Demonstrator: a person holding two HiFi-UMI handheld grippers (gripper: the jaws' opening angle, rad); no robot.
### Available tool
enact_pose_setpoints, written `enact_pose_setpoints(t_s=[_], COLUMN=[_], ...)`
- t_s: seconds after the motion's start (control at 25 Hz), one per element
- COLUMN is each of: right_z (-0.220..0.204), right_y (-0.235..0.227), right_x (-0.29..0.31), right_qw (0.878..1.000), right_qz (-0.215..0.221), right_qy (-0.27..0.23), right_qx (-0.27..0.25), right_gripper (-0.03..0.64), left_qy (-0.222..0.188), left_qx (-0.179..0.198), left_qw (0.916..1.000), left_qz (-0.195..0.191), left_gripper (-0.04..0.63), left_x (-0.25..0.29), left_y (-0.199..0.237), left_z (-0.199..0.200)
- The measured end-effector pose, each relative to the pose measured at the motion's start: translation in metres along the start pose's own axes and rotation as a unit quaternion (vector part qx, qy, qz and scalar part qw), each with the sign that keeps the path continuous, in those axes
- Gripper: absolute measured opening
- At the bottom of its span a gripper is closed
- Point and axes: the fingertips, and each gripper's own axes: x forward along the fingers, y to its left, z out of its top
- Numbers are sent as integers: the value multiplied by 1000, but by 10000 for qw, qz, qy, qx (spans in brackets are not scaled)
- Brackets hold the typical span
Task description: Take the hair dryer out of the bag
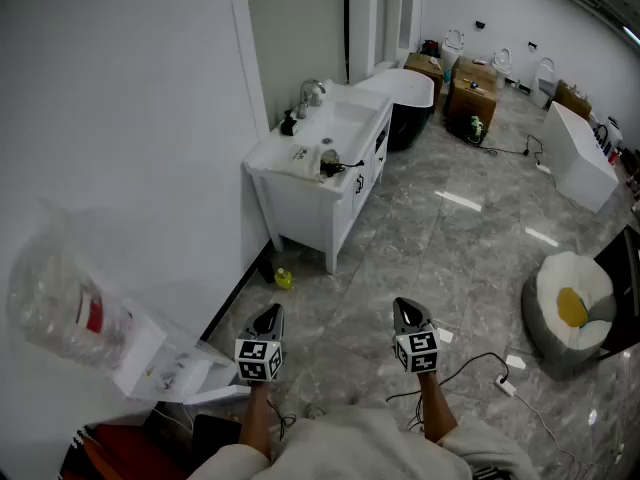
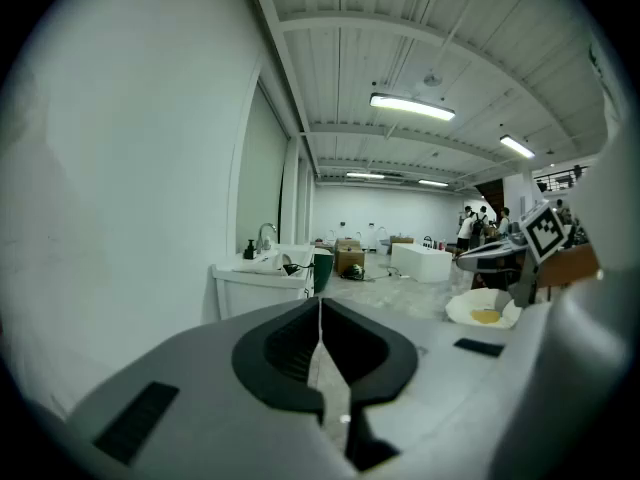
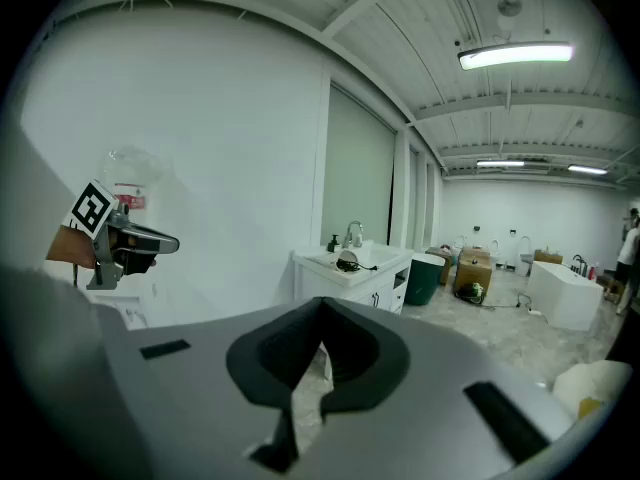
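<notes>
Hair dryer (image 1: 333, 164), as far as we can make it out, is the dark corded thing near the front edge of the white table (image 1: 300, 208) with the basin. It lies just beside a pale bag (image 1: 301, 156), though we cannot tell whether it sits inside, and it is well apart from both our tools. From left to right nearer us we see a clear plastic sack (image 1: 55, 303) against the wall, our left tool (image 1: 267, 315) with jaws pressed together on nothing, our right tool (image 1: 405, 309) likewise pressed together and empty, and a grey beanbag (image 1: 560, 338) with a yellow patch on the floor (image 1: 450, 258).
</notes>
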Motion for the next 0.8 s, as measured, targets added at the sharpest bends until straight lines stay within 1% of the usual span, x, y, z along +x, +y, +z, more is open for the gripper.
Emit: enact_pose_setpoints(t_s=[0.4, 0.52, 0.64, 0.68, 0.72, 0.76, 0.8], right_z=[-2, 1, 2, 2, 1, 0, -1], right_y=[2, 1, 4, 7, 10, 12, 13], right_x=[3, 2, 3, 3, 4, 5, 6], right_qw=[10000, 9999, 9995, 9991, 9986, 9981, 9977], right_qz=[67, 66, 230, 354, 478, 575, 637], right_qy=[-10, -101, -213, -225, -232, -233, -227], right_qx=[-35, -20, 48, 64, 65, 49, 19], right_gripper=[0, 0, 0, 29, 94, 163, 214], left_qy=[2, -59, -170, -214, -248, -274, -297], left_qx=[-20, -57, -94, -147, -204, -246, -262], left_qw=[10000, 10000, 9998, 9996, 9993, 9989, 9986], left_qz=[9, -3, -86, -142, -213, -281, -336], left_gripper=[14, 15, 18, 38, 107, 149, 185], left_x=[1, 0, 0, 0, 0, 0, 1], left_y=[-2, -3, -7, -9, -12, -15, -17], left_z=[0, 4, 9, 12, 14, 16, 18])
